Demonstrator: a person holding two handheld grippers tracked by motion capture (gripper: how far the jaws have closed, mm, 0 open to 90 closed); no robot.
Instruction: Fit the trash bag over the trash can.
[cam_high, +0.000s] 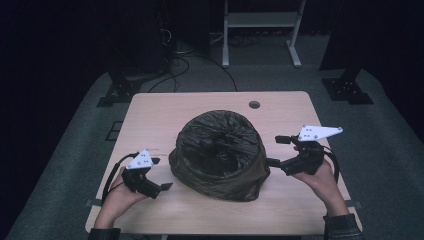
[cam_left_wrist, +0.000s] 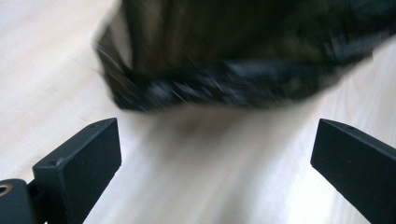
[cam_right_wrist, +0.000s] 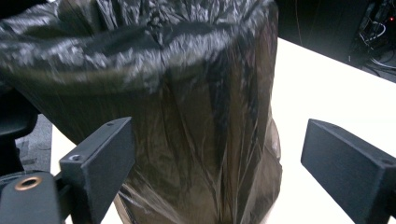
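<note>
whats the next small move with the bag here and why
Probably bring the left tool in to the lower edge of the black bag and close on the plastic there. Both tools stand open with nothing between their jaws, one on each side of the bag. The right tool is already near its side wall, while bare table lies between the left tool and the bag.

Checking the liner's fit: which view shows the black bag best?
The high view: the whole black bag and its opening are visible. The right gripper view shows its crinkled side close up; the left gripper view gives a blurred lower edge.
</note>
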